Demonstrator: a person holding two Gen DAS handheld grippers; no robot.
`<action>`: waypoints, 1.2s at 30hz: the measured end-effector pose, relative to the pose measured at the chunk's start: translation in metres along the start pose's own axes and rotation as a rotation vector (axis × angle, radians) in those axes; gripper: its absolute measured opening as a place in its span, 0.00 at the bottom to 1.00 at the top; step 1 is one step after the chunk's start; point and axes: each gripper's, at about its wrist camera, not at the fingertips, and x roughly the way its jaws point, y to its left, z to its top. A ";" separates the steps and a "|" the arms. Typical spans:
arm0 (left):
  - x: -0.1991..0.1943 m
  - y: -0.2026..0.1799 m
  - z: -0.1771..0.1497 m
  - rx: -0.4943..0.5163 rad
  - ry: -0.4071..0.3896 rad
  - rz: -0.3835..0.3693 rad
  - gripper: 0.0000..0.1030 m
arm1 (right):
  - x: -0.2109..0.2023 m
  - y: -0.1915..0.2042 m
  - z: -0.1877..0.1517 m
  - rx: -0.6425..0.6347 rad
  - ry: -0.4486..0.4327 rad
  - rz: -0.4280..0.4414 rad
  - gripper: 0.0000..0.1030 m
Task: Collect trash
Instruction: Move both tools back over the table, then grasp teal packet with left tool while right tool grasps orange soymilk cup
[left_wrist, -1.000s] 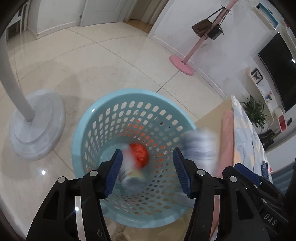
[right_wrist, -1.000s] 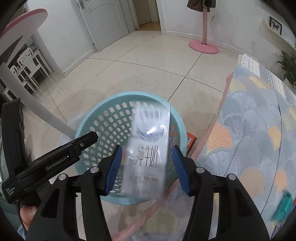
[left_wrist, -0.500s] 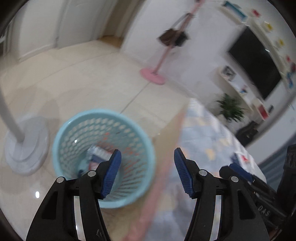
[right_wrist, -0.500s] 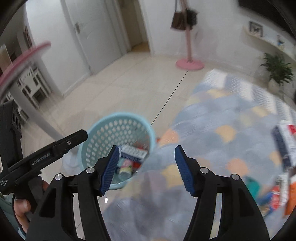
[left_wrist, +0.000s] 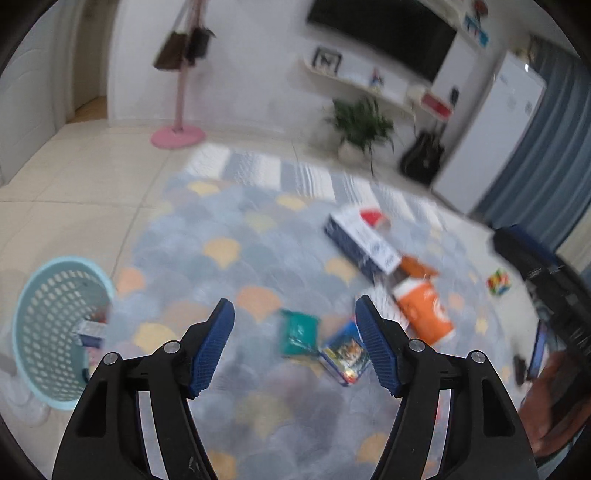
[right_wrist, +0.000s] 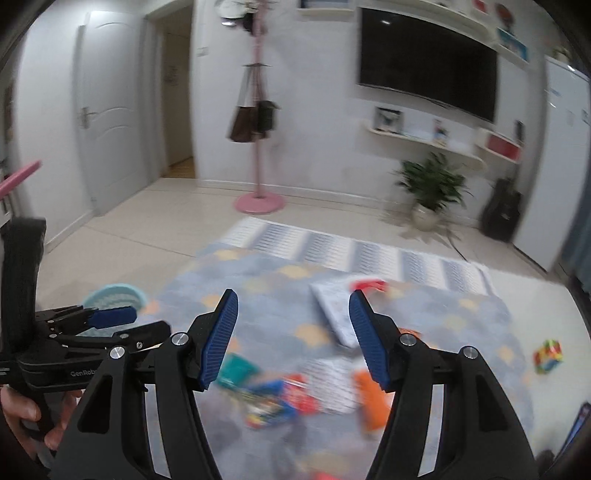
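Observation:
The light blue trash basket (left_wrist: 40, 306) stands on the tile at the rug's left edge with packets inside; it shows small in the right wrist view (right_wrist: 116, 295). Trash lies on the patterned rug (left_wrist: 240, 236): a teal packet (left_wrist: 297, 334), a blue snack bag (left_wrist: 345, 354), an orange bag (left_wrist: 424, 310), and a blue-and-white box (left_wrist: 362, 243). My left gripper (left_wrist: 293, 345) is open and empty above the rug, near the teal packet. My right gripper (right_wrist: 291, 338) is open and empty above the blurred trash pile (right_wrist: 295, 391). The left gripper also shows in the right wrist view (right_wrist: 107, 321).
A pink coat stand (left_wrist: 179, 133) with bags stands by the wall. A potted plant (left_wrist: 360, 129), a black guitar case (left_wrist: 424, 155) and a white fridge (left_wrist: 491, 133) line the far wall. A coloured cube (left_wrist: 498, 282) lies on the rug's right.
Both grippers dropped their items into the basket, then swung right and away from it, towards the trash on the rug. Both are now empty.

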 end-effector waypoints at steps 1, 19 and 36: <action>0.009 -0.002 -0.002 -0.005 0.022 0.004 0.65 | 0.003 -0.014 -0.005 0.019 0.011 -0.010 0.57; 0.095 0.007 -0.030 -0.037 0.204 0.065 0.56 | 0.083 -0.098 -0.094 0.159 0.238 -0.040 0.57; 0.120 -0.005 -0.031 0.029 0.246 0.099 0.36 | 0.118 -0.104 -0.108 0.190 0.332 -0.012 0.65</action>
